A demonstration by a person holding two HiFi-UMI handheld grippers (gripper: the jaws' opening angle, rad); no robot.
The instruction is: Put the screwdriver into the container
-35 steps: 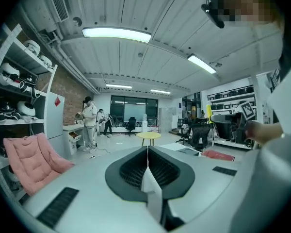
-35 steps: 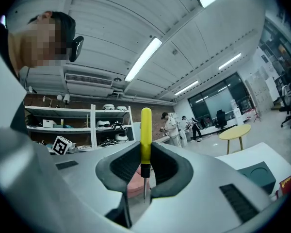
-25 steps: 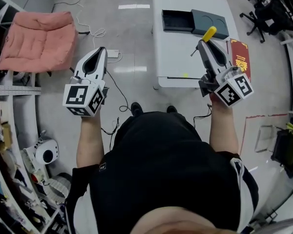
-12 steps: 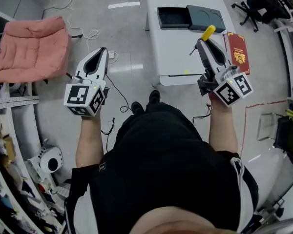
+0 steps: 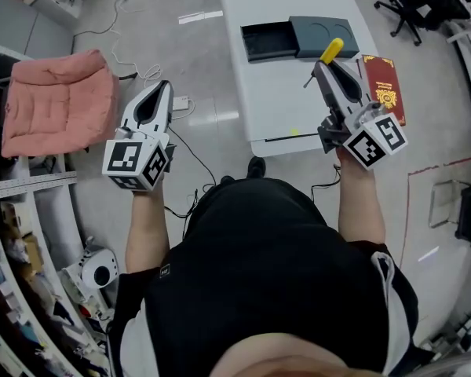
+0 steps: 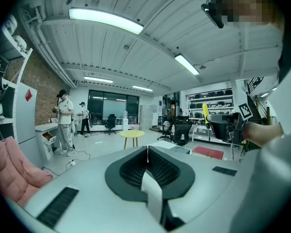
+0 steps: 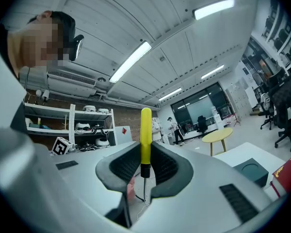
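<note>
Because the right gripper (image 5: pixel 328 64) pinches the screwdriver (image 7: pixel 145 135) by its smooth yellow handle, this light, stiff tool could probably swivel; left gripper (image 5: pixel 158 87) closed, empty

Person wore a black short-sleeved shirt (image 5: pixel 259 250). Small white mark (image 5: pixel 165 271) on the left sleeve; white stripe (image 5: pixel 382 267) at the right shoulder. 1 black shoe (image 5: pixel 256 166) showed past the shirt.

Left gripper (image 5: pixel 164 86): white teardrop shell with a dark recess on top. Right gripper (image 5: pixel 320 66): same shell. Each carried 1 white cube, left cube (image 5: pixel 137 162) and right cube (image 5: pixel 374 140), faced with black square markers.

In the left gripper view the fingers (image 6: pixel 133 166) were lined with black ribbed pads inside a dark collar. A flat black rectangular strip (image 6: pixel 58 207) sat on the shell at each side.
</note>
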